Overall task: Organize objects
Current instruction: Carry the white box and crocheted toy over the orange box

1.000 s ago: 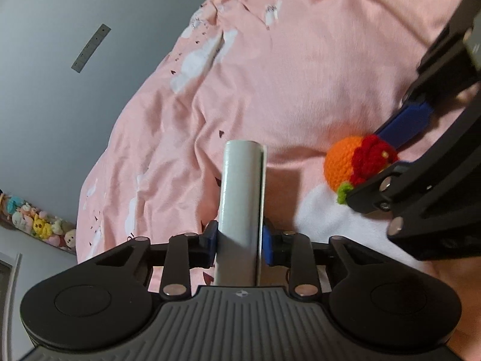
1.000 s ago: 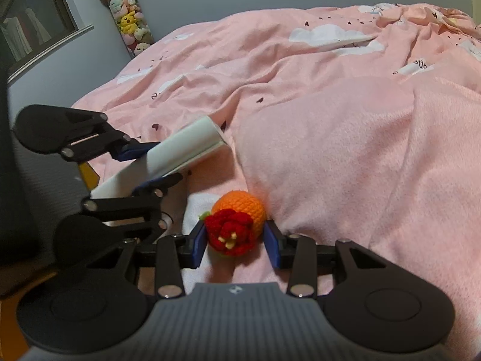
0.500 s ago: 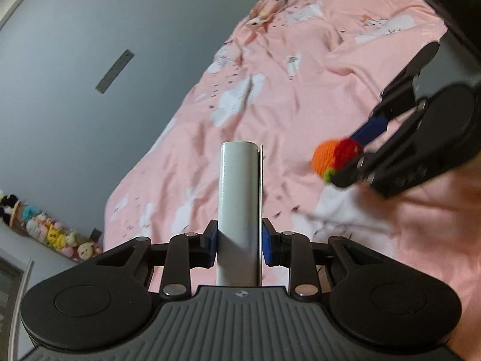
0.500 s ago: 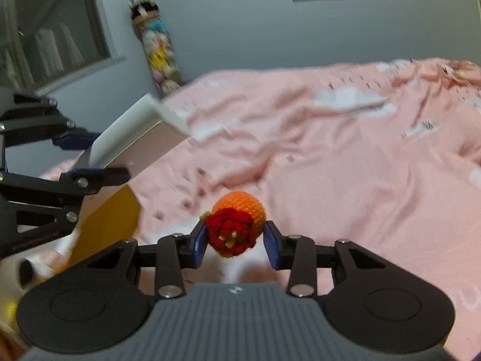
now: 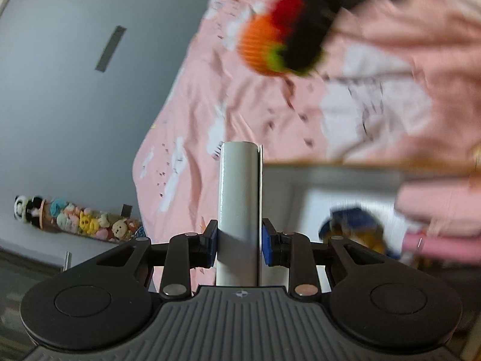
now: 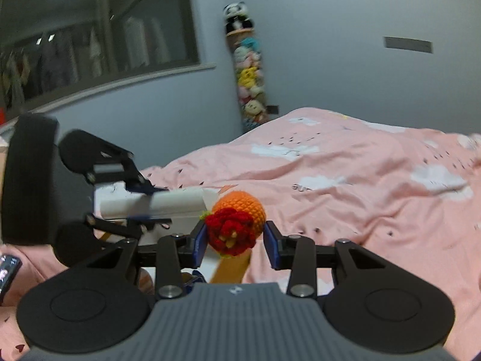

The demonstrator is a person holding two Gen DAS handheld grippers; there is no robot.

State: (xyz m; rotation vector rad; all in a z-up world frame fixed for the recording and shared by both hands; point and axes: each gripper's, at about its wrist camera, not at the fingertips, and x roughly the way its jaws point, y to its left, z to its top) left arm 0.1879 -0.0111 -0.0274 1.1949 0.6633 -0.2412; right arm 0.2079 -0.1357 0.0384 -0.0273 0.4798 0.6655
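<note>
The left gripper (image 5: 239, 246) has its jaws closed on one smooth white rectangular box (image 5: 239, 207), held above a bed with a pink cloud-print cover (image 6: 345, 186). The right gripper (image 6: 236, 245) clamps one orange crocheted ball with a red flower (image 6: 237, 222), just beside the box, also off the bed.

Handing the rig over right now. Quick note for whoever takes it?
Left gripper: shut on the white box, held in the air.
Right gripper: shut on the crochet orange toy, also lifted off the pink bedding.
Done: both items picked up.
Left: place both. An open container with some items inside sits below the left gripper, probably the destination; view is blurred.
</note>
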